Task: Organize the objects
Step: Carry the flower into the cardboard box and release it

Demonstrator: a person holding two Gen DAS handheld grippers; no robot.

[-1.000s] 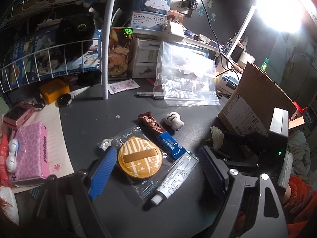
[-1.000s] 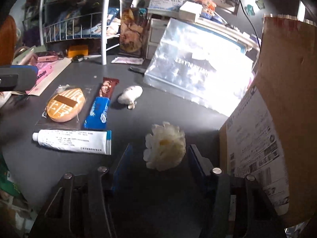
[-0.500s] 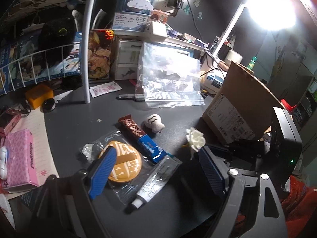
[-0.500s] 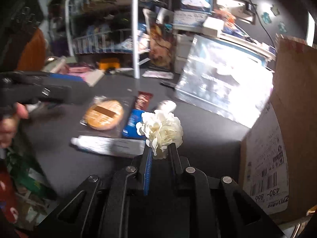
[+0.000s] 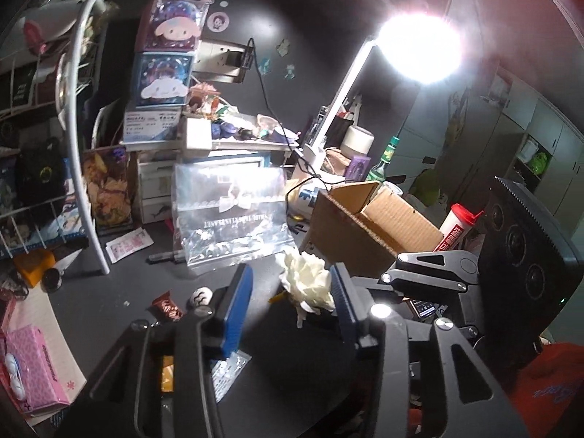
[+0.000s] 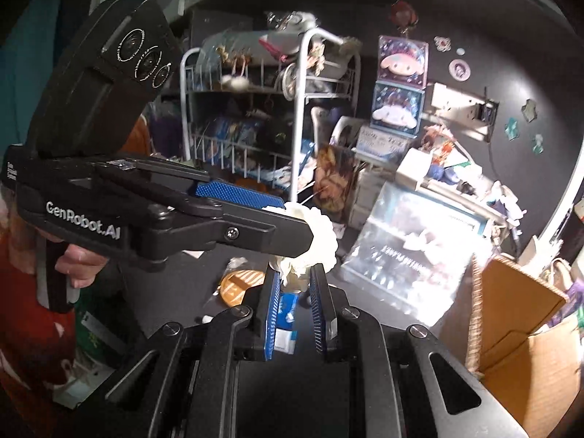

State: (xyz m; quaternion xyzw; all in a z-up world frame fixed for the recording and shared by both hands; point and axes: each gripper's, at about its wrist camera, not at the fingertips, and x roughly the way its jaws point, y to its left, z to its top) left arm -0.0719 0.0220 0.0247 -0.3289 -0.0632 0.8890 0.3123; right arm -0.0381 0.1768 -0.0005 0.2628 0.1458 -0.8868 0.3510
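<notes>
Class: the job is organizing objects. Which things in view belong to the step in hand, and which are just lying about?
In play:
white flower
right tool, shut on it
left tool, open around it
cardboard box

Lying about:
zip bag
pink box
wire rack
lamp

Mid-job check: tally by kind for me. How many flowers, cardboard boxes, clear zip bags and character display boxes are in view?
white flower: 1
cardboard box: 1
clear zip bag: 1
character display boxes: 2
Total: 5

Both wrist views close, facing each other; share white flower (image 5: 306,284).
</notes>
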